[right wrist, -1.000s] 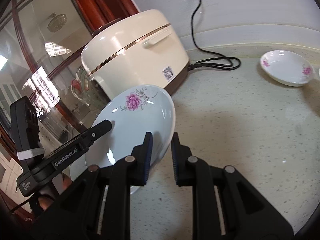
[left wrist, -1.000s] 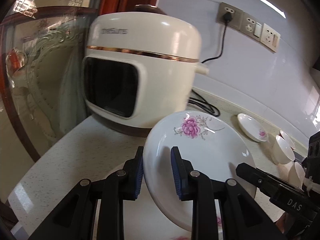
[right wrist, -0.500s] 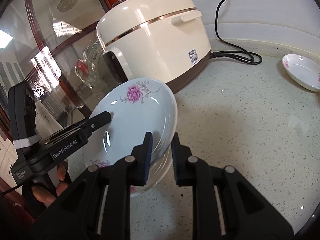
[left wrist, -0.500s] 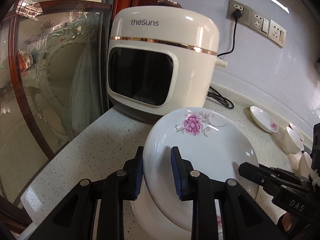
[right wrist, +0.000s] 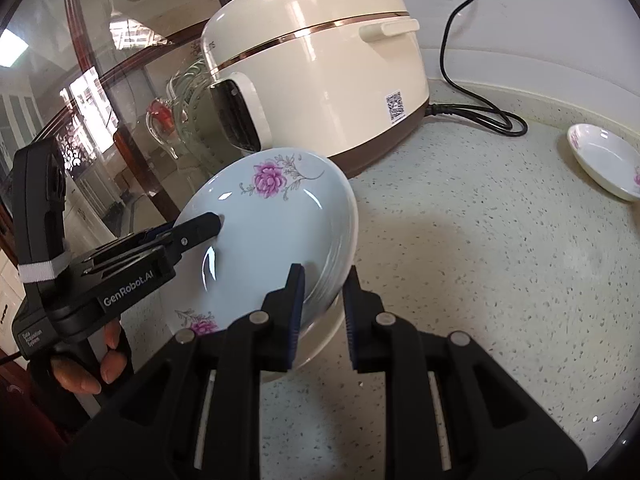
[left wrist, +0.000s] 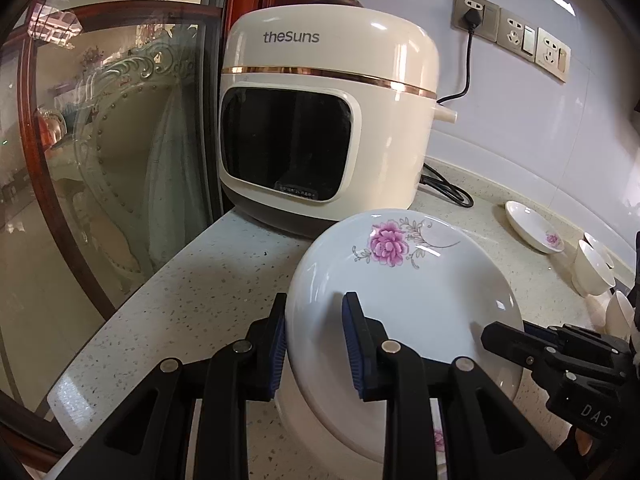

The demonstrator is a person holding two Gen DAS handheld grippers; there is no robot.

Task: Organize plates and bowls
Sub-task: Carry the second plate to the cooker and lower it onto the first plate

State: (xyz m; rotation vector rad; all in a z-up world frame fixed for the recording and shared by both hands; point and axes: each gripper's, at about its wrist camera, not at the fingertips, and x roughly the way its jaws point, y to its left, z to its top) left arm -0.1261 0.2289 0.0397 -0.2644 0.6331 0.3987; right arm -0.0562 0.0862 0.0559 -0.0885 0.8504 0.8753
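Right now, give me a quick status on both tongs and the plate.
Left tongs and right tongs both clamped on the flowered plate. Plate tilted just above another plate on the counter. Rice cooker close behind.

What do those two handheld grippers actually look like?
Both are matte black plastic. The left gripper and right gripper have blue rubber finger pads and silver rivets. White lettering reads "GenRobot.AI" on the left, "DAS" on the right; a white strap wraps the left one's handle.
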